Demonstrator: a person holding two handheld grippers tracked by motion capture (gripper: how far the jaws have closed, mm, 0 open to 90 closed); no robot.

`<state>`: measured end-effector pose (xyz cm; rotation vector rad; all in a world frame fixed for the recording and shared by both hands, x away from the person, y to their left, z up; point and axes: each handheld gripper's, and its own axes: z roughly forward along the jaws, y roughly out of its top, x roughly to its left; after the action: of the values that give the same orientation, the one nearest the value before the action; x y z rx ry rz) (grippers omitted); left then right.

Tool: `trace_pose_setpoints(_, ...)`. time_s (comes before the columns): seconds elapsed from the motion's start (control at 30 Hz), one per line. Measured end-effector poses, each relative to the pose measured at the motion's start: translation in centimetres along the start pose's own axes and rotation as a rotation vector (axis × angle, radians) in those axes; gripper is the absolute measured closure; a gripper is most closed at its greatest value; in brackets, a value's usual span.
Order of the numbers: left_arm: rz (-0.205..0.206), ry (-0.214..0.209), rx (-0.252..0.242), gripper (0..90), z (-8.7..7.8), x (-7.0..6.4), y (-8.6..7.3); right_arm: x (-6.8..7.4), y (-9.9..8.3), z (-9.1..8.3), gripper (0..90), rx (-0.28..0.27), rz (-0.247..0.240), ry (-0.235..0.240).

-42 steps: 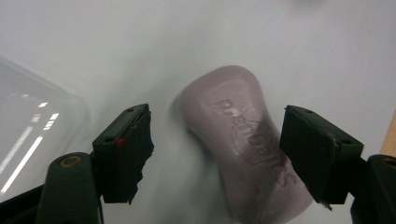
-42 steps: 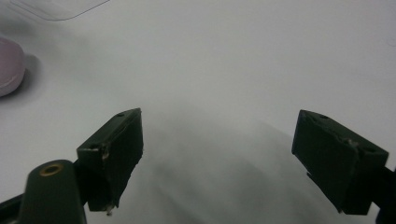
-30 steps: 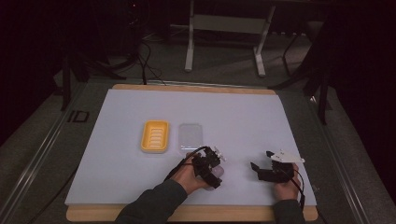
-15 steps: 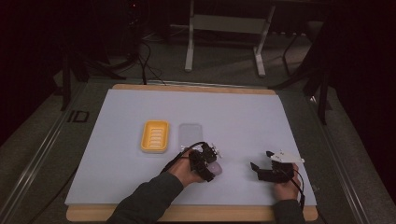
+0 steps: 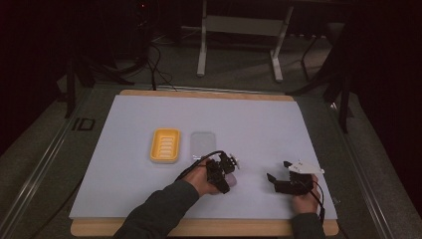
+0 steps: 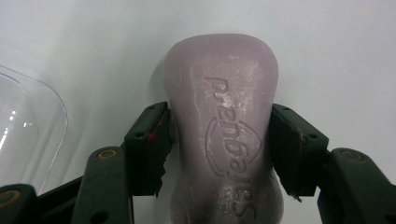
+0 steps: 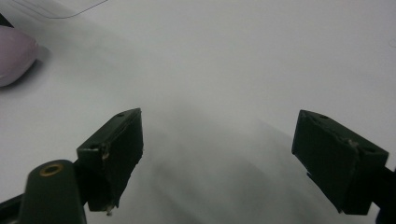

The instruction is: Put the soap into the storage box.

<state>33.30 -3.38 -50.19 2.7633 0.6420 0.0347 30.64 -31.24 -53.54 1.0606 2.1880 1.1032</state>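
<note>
A lilac soap bar [image 6: 223, 140] with embossed lettering lies on the white table sheet, and my left gripper [image 6: 219, 135] is shut on it, one jaw pressed on each long side. From above, that left gripper [image 5: 225, 170] sits near the front middle of the table, with the soap bar [image 5: 232, 180] peeking out beside it. My right gripper [image 5: 279, 180] rests farther right, open. Nothing is between the jaws of the right gripper [image 7: 217, 140], and the soap bar [image 7: 13, 55] shows at that view's far left.
A yellow ribbed soap dish [image 5: 164, 145] and a clear lid [image 5: 203, 143] lie side by side just beyond the left hand. The clear lid [image 6: 25, 135] is close to the left of the soap. The wooden table edge [image 5: 199, 228] runs along the front.
The left hand and gripper have shifted slightly left and settled around the soap bar. The right gripper has stayed in place.
</note>
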Motion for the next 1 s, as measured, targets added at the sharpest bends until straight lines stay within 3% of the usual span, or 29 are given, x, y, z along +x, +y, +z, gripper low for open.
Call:
trace_pose_setpoints(0.33, 0.022, 0.031, 0.041, 46.9, 0.01, -0.34, 0.41, 0.02, 0.00, 0.01, 16.2, 0.000, -0.001, -0.001)
trace_pose_setpoints(1.0, 0.035, 0.045, 0.045, 49.6, -0.21, -0.05, 0.15, 0.02, 0.01, 0.01, 16.2, 0.001, -0.002, 0.000)
